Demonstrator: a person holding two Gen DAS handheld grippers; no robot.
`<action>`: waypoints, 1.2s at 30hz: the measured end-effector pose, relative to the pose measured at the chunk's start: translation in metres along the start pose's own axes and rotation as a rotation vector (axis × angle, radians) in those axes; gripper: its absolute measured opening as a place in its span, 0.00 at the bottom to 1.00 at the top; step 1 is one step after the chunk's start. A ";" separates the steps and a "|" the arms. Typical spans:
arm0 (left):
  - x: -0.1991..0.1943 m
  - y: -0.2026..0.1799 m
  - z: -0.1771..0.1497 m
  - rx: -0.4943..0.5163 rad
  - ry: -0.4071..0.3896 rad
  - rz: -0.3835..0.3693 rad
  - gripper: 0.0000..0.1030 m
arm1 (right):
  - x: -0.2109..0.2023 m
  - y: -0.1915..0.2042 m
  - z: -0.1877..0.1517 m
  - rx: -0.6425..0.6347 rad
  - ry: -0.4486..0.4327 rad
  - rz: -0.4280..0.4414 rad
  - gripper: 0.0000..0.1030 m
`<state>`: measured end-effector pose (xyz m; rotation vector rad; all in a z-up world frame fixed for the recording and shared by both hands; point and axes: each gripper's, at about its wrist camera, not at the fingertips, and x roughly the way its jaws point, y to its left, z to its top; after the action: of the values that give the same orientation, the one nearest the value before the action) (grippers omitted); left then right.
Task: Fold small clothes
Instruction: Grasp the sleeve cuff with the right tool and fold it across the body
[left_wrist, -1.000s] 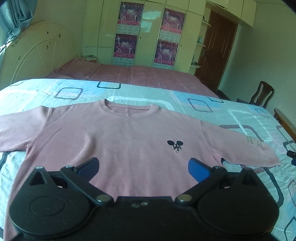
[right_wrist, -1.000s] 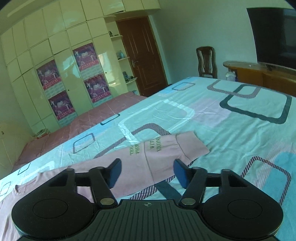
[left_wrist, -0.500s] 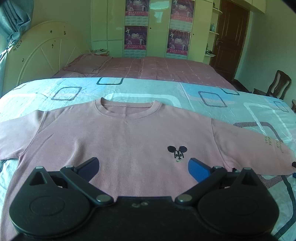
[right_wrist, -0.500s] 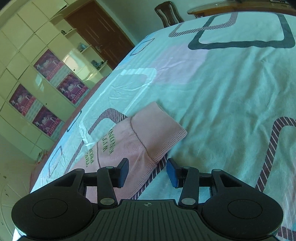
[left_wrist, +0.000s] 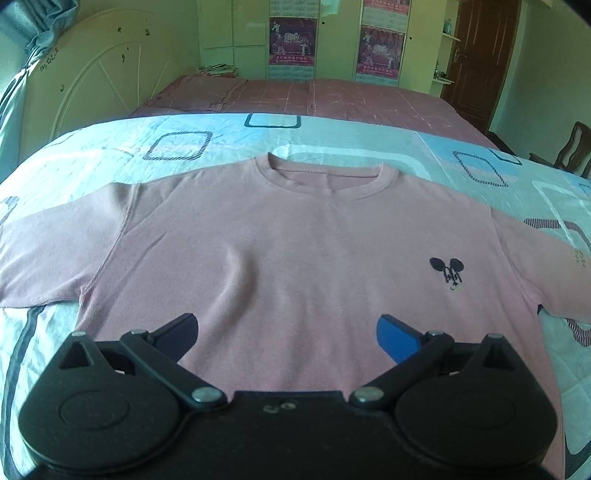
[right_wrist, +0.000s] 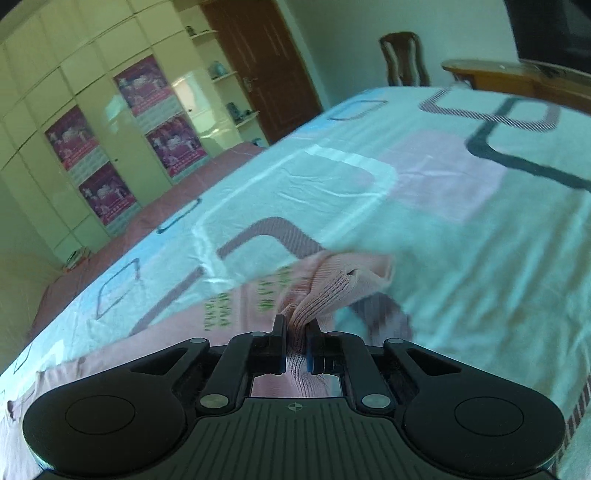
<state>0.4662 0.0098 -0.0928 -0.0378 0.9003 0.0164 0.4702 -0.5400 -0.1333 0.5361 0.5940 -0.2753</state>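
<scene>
A pink shirt lies flat and face up on the bed, on a light blue cover printed with rounded squares. In the left wrist view its collar points to 12 o'clock and its hem runs under the camera at 6 o'clock, so the body runs from 6 to 12, while the sleeves stretch out toward 9 and 3 o'clock, making the long axis run across the picture. A small dark mouse-head logo sits on the chest at about 3 o'clock. The left tongs hang over the lower body of the shirt with the jaws wide apart and nothing between them; whether the tips touch the cloth cannot be told. In the right wrist view the sleeve, with green lettering on it, runs from 8 o'clock toward its ribbed cuff near the middle. The right tongs are closed tightly on the ribbed cuff, which bunches up between the pads and rises in a fold off the cover. The view there is blurred. A wardrobe with posters and a brown door stand beyond the bed.
</scene>
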 end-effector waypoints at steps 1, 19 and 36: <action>0.002 0.011 -0.001 -0.019 0.002 -0.016 0.99 | -0.004 0.020 -0.003 -0.031 -0.005 0.029 0.08; 0.000 0.134 -0.003 -0.075 -0.044 -0.216 0.98 | 0.023 0.394 -0.253 -0.673 0.331 0.435 0.06; 0.103 0.023 0.031 -0.029 0.116 -0.452 0.29 | -0.029 0.232 -0.175 -0.462 0.231 0.195 0.35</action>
<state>0.5541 0.0334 -0.1551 -0.2705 0.9907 -0.3975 0.4589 -0.2484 -0.1464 0.1753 0.7956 0.1129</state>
